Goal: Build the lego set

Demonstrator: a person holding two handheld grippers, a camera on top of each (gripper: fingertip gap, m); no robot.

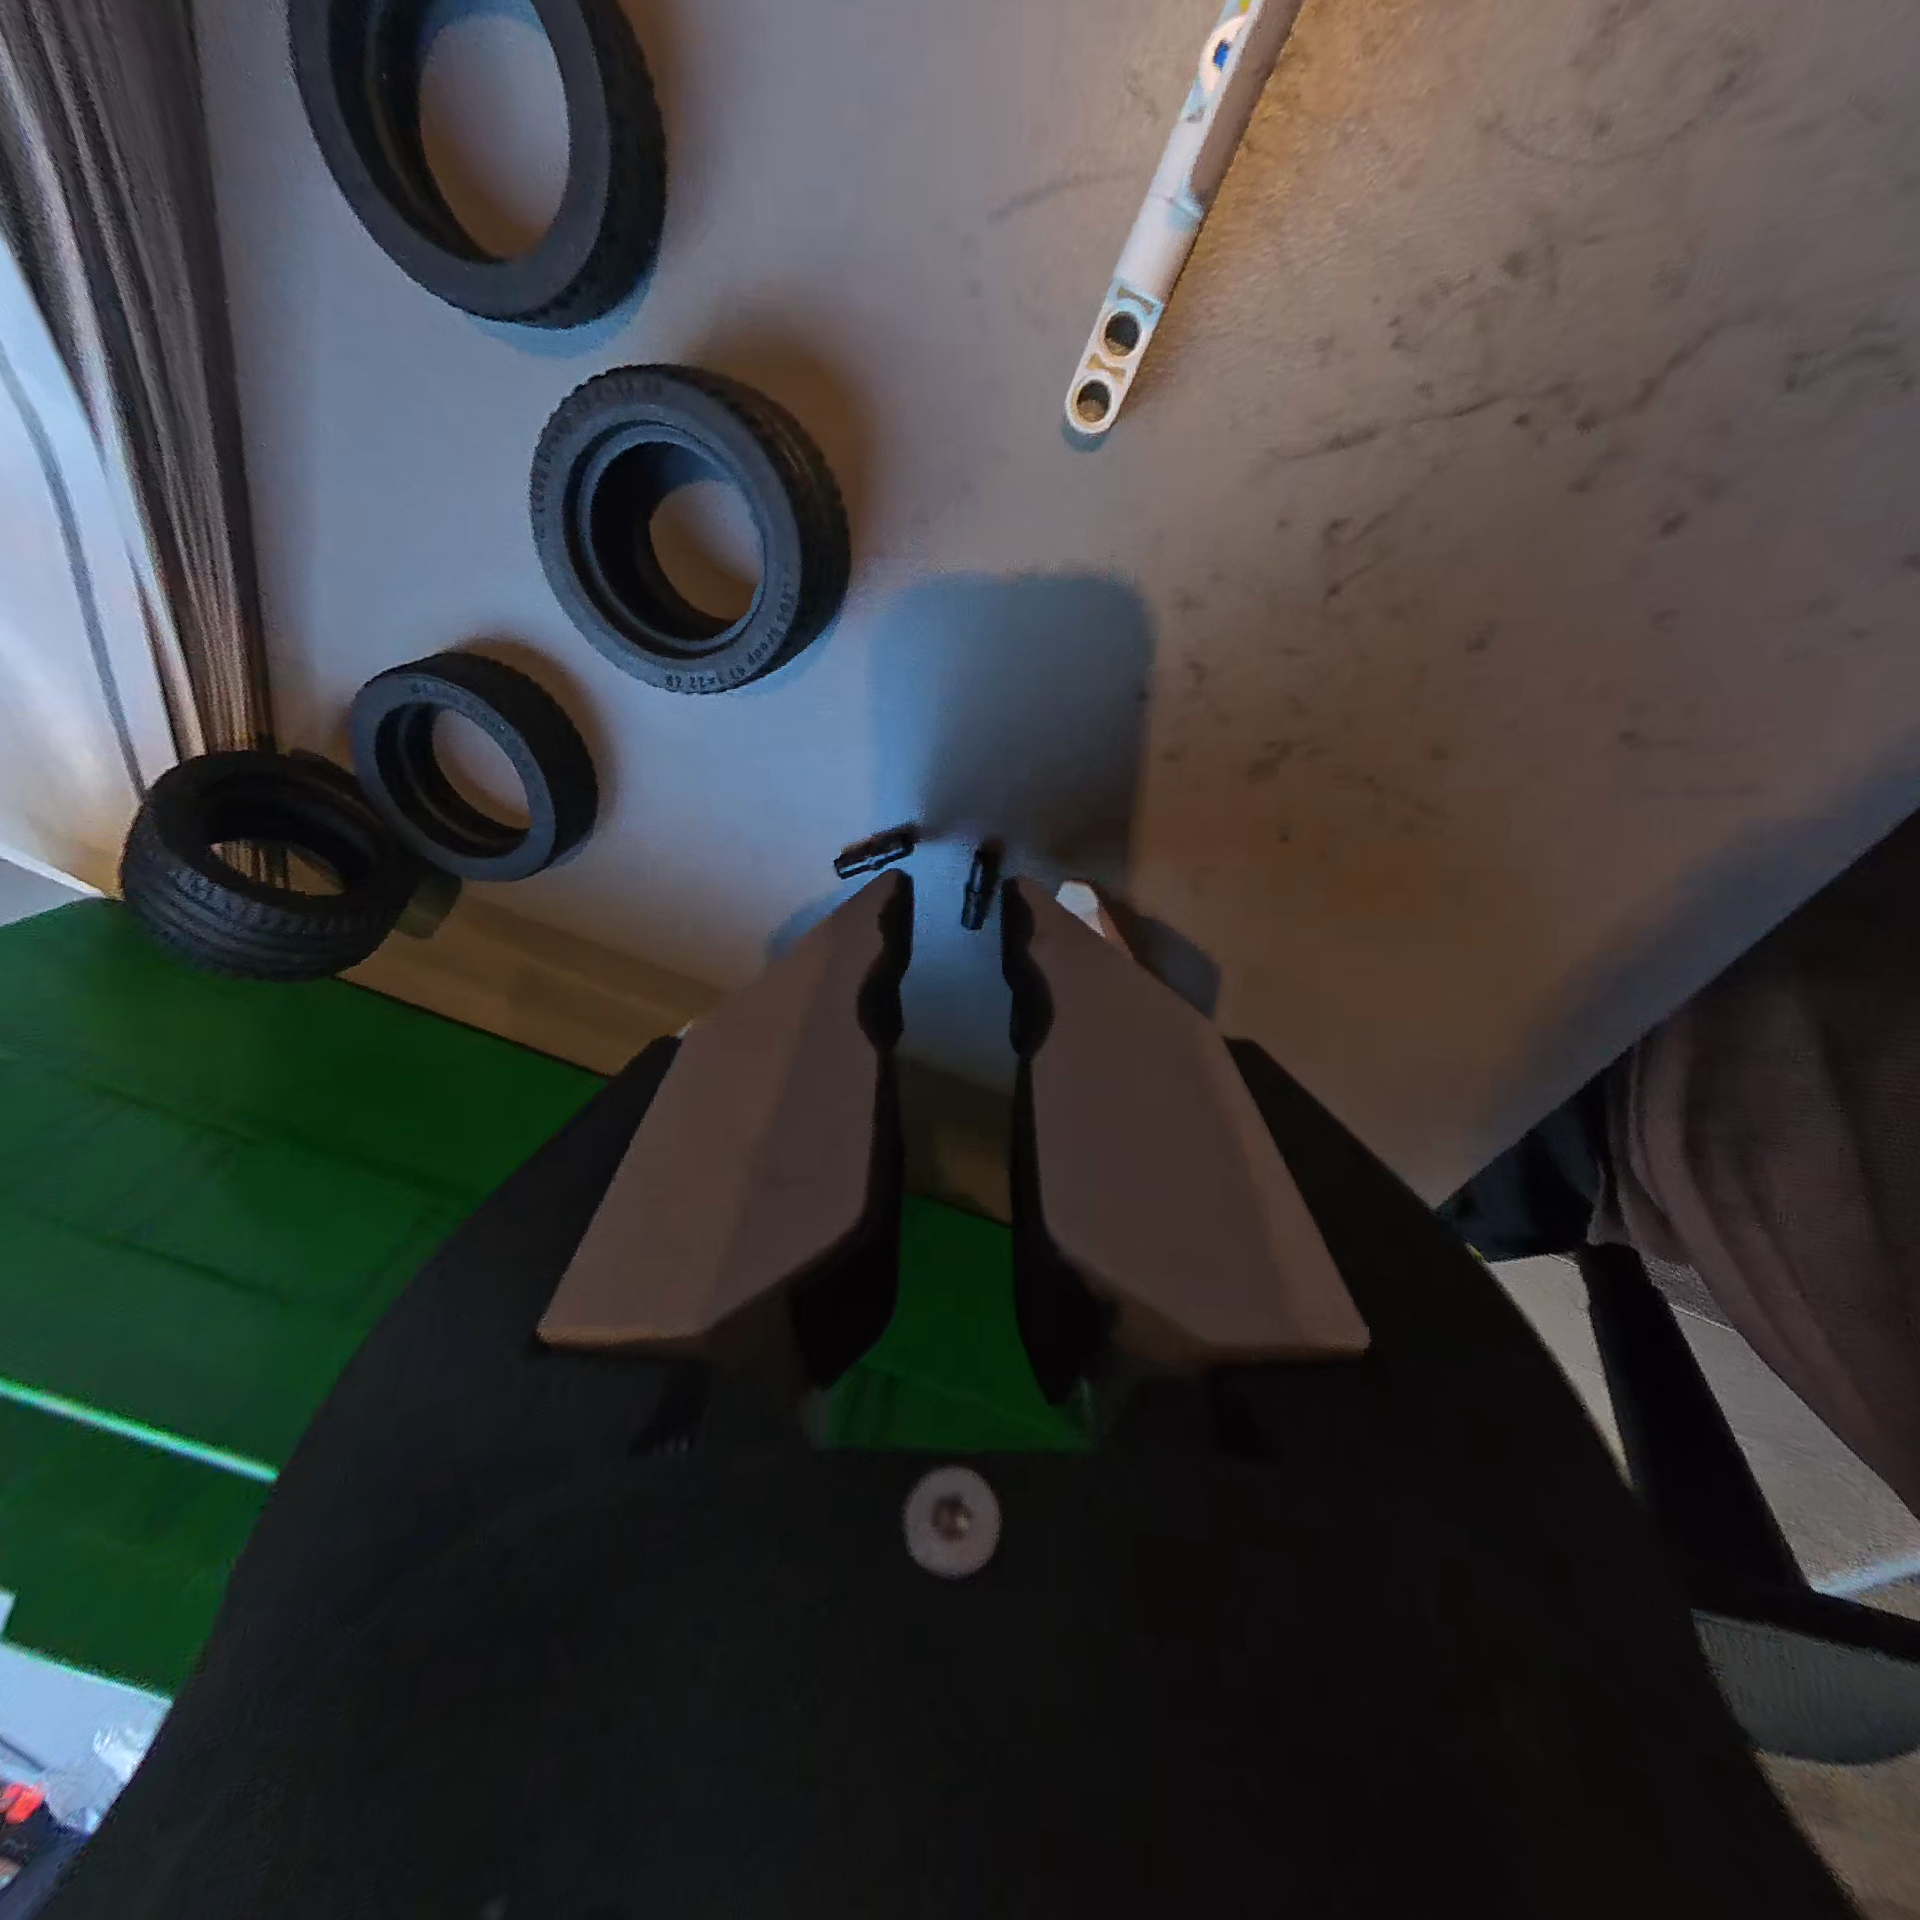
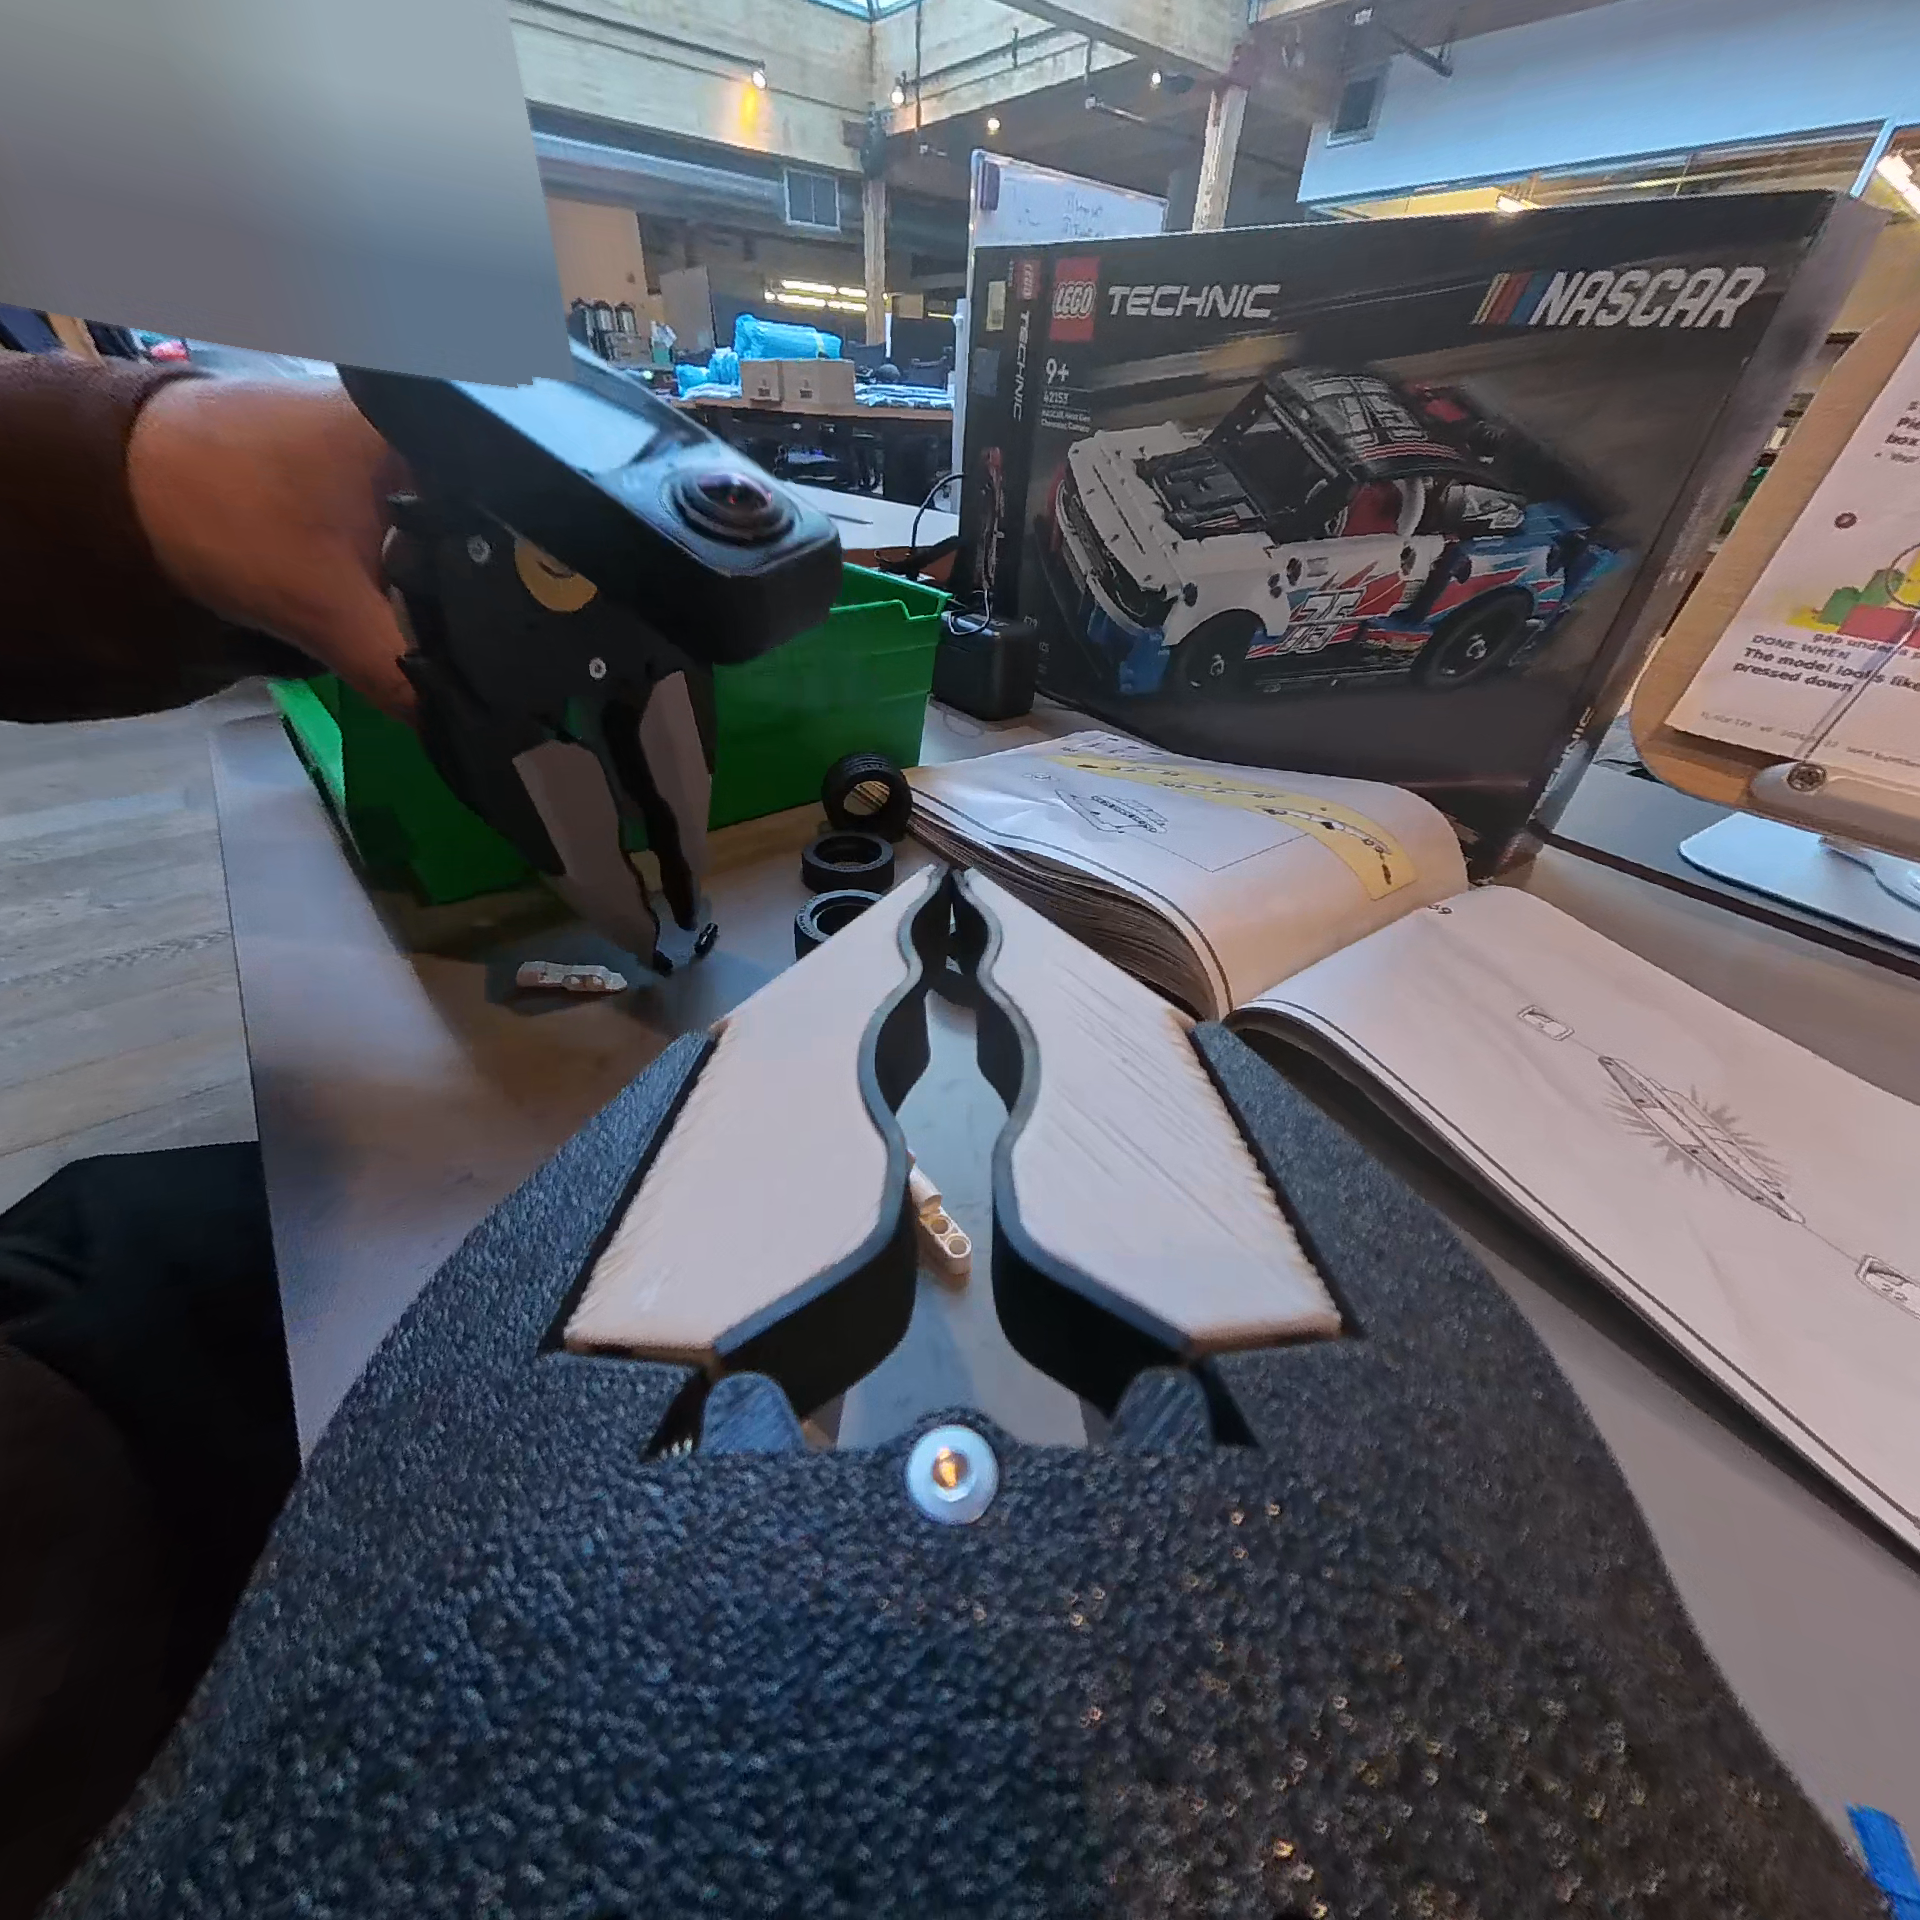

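Note:
Two small black pins lie on the grey table, one [image 1: 876, 852] just past my left finger and one [image 1: 977, 891] between the fingertips. My left gripper [image 1: 956, 896] is open, tips down on the table around the second pin. It also shows in the right wrist view [image 2: 681, 940], held by a hand, with a small white piece [image 2: 571, 977] beside it. A long white beam [image 1: 1117, 343] lies farther off. My right gripper [image 2: 954, 881] is shut and empty, hovering above a short white beam [image 2: 943, 1231].
Several black tyres [image 1: 691, 525] lie left of the pins; three show in the right wrist view [image 2: 847, 857]. An open instruction booklet [image 2: 1195, 831], the set's box [image 2: 1403, 468] and a green bin [image 2: 831, 675] stand behind. The table edge [image 1: 1558, 1101] runs at the right. One gripper's finger ends stand about 20 cm off the other's.

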